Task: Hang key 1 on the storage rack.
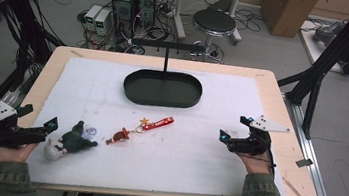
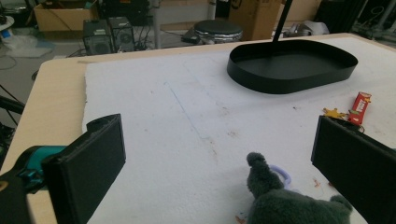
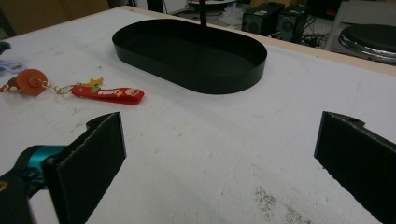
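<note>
One grey plush toy [image 1: 72, 141] lies at the worktop's [image 1: 278, 141] near left, just ahead of the open, empty left gripper [image 1: 51, 125]. It should advance until both jaws straddle the soft body, then close mid-body. The right gripper [image 1: 224, 136], also open and empty, stays well apart.

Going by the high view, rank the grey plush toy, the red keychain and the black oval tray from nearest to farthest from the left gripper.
From the left gripper:
1. Grey plush toy, just beside its jaws at the table's near left.
2. Red keychain, mid-table, towards the right.
3. Black oval tray, farthest, towards the far edge.
</note>
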The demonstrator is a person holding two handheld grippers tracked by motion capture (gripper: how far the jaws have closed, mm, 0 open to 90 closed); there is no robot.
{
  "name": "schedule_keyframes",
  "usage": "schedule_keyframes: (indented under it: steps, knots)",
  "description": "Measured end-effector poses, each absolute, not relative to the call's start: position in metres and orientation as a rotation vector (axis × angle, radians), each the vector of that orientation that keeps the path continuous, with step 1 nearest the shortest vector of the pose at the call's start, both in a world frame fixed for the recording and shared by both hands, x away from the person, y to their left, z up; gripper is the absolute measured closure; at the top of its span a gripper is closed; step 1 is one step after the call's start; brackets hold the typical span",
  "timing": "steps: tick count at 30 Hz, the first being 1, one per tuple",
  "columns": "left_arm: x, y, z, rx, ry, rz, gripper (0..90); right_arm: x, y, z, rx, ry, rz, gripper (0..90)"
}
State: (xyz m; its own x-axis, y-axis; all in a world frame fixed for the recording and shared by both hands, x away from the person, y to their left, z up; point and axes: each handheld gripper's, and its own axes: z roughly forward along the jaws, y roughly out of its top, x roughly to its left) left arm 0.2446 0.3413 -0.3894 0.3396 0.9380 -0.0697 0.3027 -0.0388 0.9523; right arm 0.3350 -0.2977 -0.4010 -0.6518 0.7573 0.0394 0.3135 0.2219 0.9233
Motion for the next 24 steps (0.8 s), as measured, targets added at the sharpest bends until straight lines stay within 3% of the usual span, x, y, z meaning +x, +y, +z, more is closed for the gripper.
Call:
schedule_keyframes:
  steps: [24]
  knots:
    - [0.2526,0.3351,-0.3885,1.657,1.139,0.726,3.4,0.336,-0.2998,-0.4011,1.0,2.078,1.414,1.2]
